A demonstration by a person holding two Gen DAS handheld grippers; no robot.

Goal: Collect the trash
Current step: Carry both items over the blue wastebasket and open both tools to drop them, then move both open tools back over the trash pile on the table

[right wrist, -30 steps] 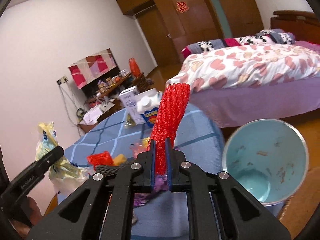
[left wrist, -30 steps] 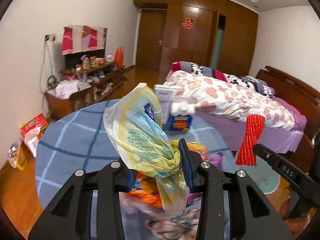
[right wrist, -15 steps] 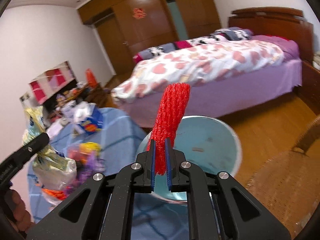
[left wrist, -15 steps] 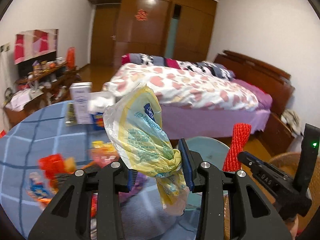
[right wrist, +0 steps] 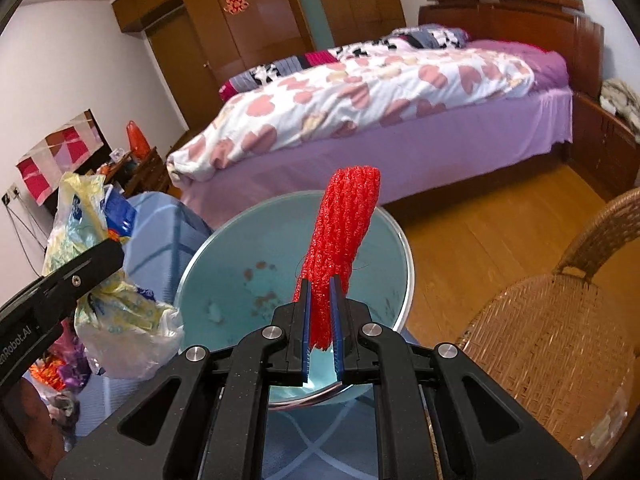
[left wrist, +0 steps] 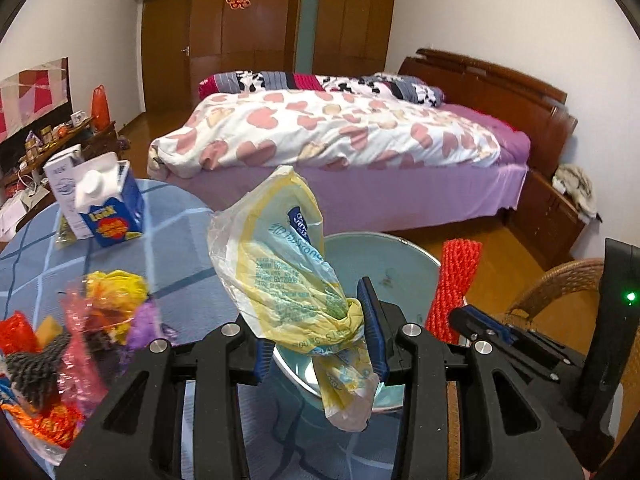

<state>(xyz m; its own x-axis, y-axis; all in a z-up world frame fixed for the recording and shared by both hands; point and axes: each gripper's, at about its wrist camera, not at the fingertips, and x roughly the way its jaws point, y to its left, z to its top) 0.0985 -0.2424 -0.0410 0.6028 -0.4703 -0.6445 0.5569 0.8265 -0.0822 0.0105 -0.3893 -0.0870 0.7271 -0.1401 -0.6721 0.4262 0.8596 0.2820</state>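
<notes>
Both grippers now over the bin (right wrist: 224, 264): left fingers (left wrist: 370, 322) clamp yellow bag (left wrist: 280, 272), right fingers (right wrist: 338, 312) pinch red mesh (right wrist: 340, 248).

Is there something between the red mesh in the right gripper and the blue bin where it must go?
Nothing visible. The red mesh, clamped in the right gripper, hangs over the open mouth of the blue bin. The left gripper with its yellow plastic bag is off to the side.
</notes>
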